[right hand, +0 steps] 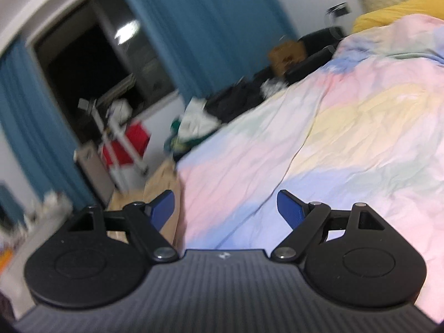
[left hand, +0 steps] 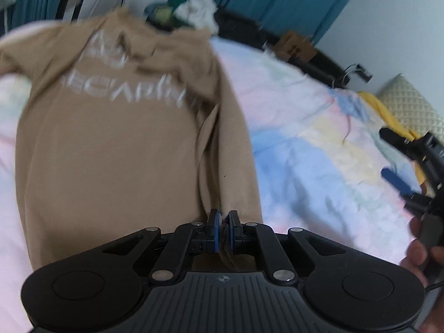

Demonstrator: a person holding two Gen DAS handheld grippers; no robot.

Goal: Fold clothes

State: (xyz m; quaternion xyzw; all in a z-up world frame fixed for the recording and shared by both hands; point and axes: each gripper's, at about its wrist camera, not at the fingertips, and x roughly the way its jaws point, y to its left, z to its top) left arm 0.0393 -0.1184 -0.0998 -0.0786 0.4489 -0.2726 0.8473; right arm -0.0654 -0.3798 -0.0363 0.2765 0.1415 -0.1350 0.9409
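Even, soft indoor light in both views; no hard shadows. Left wrist view: motion blur over tan sweatshirt (left hand: 116, 144), white lettering smeared, unreadable; gripper body nearest lens stayed sharp. Right wrist view: heavier blur at left edge and across background; ceiling light reflected as bright streak in dark window (right hand: 91, 83). Pastel bedcover (right hand: 347, 138) slightly washed out. Fisheye curvature bent curtains (right hand: 199, 22); dark vignette in corners.
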